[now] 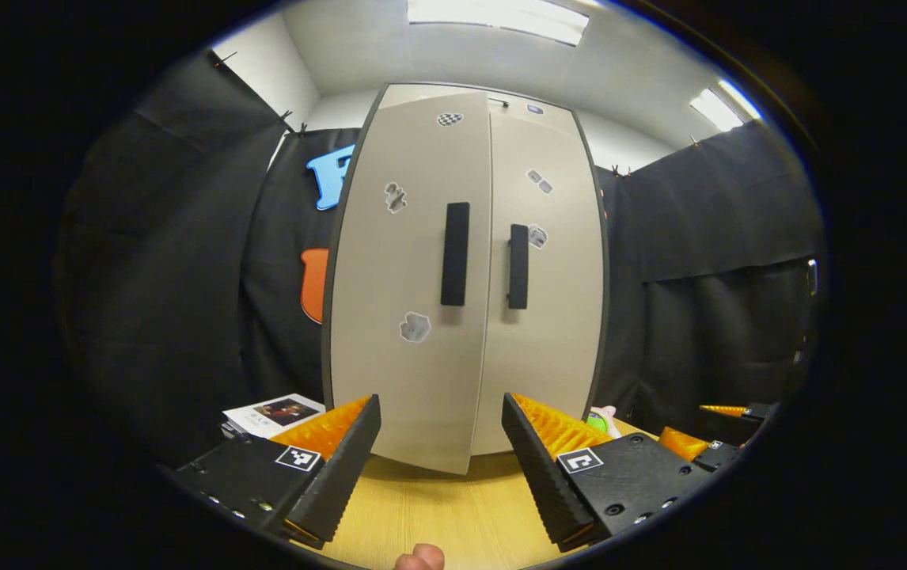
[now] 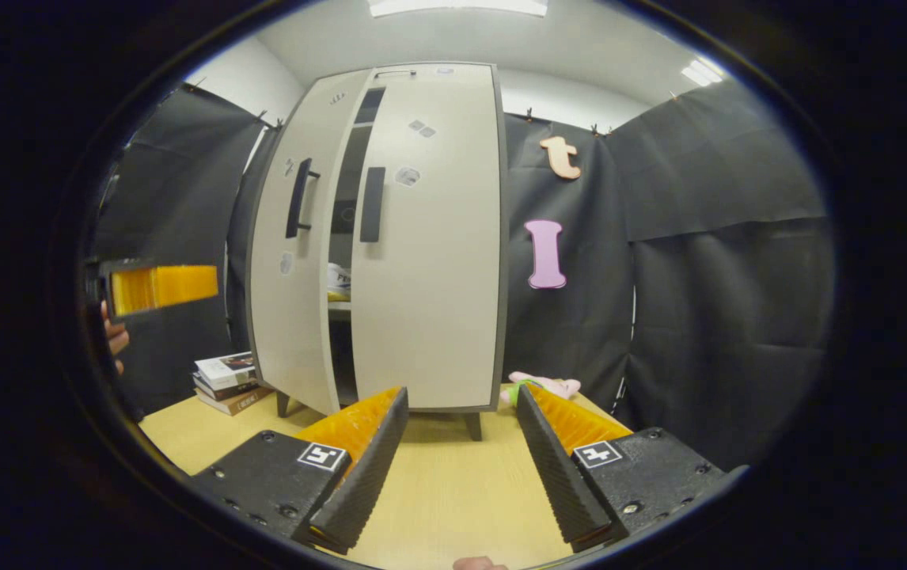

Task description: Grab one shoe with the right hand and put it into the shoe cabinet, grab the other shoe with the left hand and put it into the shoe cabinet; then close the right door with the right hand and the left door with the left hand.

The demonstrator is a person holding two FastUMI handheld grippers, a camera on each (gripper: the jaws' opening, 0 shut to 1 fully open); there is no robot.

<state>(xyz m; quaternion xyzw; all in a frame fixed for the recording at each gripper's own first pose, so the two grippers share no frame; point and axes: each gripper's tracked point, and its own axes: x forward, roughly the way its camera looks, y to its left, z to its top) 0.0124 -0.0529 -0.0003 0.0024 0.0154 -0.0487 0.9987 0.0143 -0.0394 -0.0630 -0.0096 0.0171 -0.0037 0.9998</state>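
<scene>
The setting was a staged recording booth inside an office-like room, not a home. Black cloth [image 2: 707,261] hung clipped as walls on every side, with white walls and ceiling strip lights [image 1: 501,17] visible above it. Beyond the jaws, a pale two-door shoe cabinet [image 1: 465,277] stood on a light wooden bench [image 2: 453,491]. A stack of books [image 2: 225,381] lay on the bench left of the cabinet.

Stacked books [image 2: 225,381] and a pink plush toy [image 2: 546,386] on the wooden table [image 2: 453,491]
</scene>
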